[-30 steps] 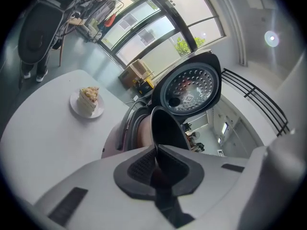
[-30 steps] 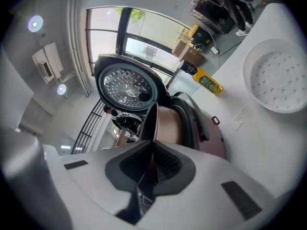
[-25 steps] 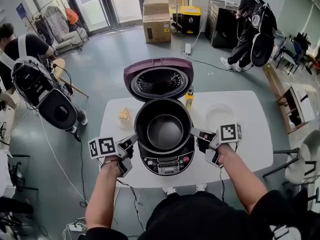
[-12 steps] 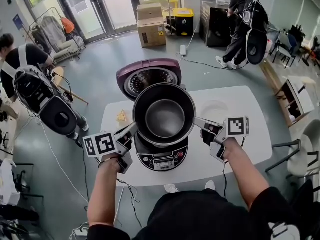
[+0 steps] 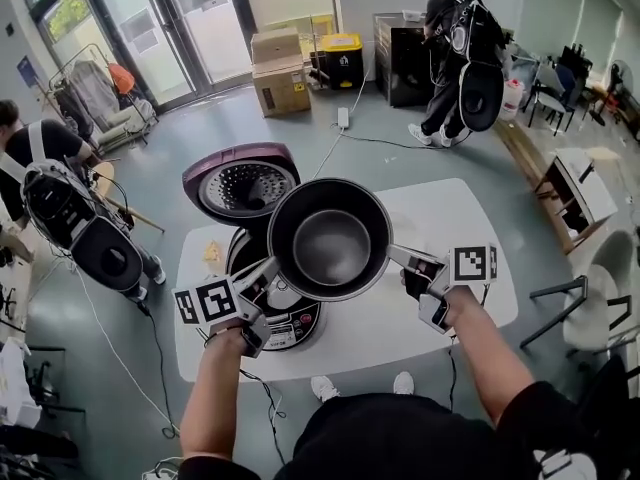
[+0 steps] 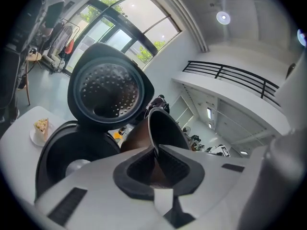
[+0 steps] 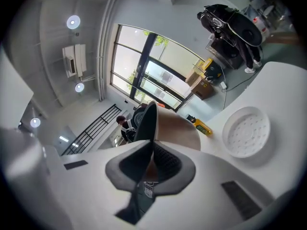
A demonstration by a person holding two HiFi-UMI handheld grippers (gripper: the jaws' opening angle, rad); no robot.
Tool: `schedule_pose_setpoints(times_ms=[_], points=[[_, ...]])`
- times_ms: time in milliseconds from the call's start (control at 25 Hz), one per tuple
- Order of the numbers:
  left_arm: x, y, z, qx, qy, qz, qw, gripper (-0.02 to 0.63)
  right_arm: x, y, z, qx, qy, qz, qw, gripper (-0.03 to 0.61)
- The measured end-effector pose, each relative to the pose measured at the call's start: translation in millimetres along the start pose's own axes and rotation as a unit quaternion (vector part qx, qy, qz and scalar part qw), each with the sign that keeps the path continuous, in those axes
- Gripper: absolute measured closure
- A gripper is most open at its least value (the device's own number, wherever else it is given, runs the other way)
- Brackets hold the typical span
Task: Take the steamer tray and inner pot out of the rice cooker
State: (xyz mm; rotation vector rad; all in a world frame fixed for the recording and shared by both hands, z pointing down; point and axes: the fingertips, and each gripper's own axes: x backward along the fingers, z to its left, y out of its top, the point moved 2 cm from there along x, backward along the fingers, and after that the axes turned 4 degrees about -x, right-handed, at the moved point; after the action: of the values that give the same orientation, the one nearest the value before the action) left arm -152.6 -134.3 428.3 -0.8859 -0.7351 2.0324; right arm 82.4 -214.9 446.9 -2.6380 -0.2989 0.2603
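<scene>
Pot (image 5: 330, 240) in air mid-frame, clear of cooker (image 5: 285, 320) at lower left; left gripper (image 5: 266, 272) and right gripper (image 5: 402, 259) each clamped on opposite rim edges; stiff smooth metal, likely weighty, slippery; thin rim is the hold, keep level

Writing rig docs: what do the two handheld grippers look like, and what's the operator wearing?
Left gripper and right gripper: light-grey bodies, black ribbed pads, each carrying a white cube with black square markers. Black top; forearms bare.

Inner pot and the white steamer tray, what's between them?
A small yellow bottle on the table, seen between inner pot and steamer tray in the right gripper view.
</scene>
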Motion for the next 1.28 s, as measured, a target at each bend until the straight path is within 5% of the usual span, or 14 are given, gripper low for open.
schedule_pose_setpoints(times_ms=[160, 680, 840, 1040, 1280], points=[[-30, -16, -34, -0.003, -0.008, 0.007, 0.9999, 0.583, 41, 14, -5, 0.002, 0.02, -0.016, 1.0, 0.559], [-122, -86, -102, 0.013, -0.039, 0.047, 0.998, 0.574, 159, 35, -73, -0.023, -0.04, -0.046, 0.998, 0.555], [-144, -108, -112, 0.017, -0.051, 0.061, 0.9967, 0.574, 184, 36, -97, -0.008, -0.056, -0.042, 0.997, 0.555], [-171, -134, -114, 0.021, -0.054, 0.089, 0.9944, 0.571, 203, 29, -125, -0.047, -0.073, -0.045, 0.995, 0.555], [-201, -183, -111, 0.063, -0.052, 0.12, 0.9894, 0.572, 226, 16, -154, -0.066, -0.075, -0.042, 0.994, 0.554]])
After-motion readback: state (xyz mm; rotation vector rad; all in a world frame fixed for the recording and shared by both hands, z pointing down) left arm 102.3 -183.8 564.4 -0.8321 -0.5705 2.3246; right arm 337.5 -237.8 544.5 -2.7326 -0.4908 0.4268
